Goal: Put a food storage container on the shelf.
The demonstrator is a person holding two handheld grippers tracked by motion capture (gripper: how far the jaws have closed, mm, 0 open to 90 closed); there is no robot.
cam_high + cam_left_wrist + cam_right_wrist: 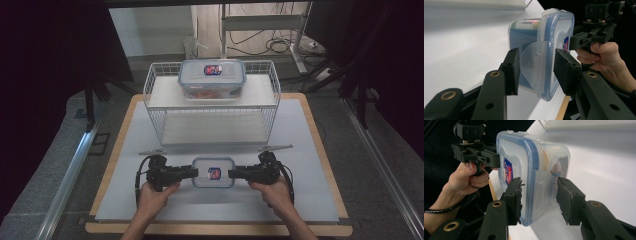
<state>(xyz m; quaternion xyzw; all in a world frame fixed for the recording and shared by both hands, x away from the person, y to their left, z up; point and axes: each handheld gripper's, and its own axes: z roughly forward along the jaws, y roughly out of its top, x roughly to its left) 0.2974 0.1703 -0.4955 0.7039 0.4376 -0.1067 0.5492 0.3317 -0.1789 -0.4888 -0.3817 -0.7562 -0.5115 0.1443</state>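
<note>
while a wire rack (pixel 212 107) stood behind, both grippers, left gripper (pixel 192 173) and right gripper (pixel 234 173), pinched the clear blue-rimmed plastic box (pixel 213 172).

Clear box (pixel 213 172), blue lid rim, red-blue label.

a white wire rack (pixel 212 112) stands at the upper middle of the frame on a grey mat (pixel 310 150) over a wooden board (pixel 320 150); a second blue-lidded container (pixel 213 79) sits on its top shelf.
</note>
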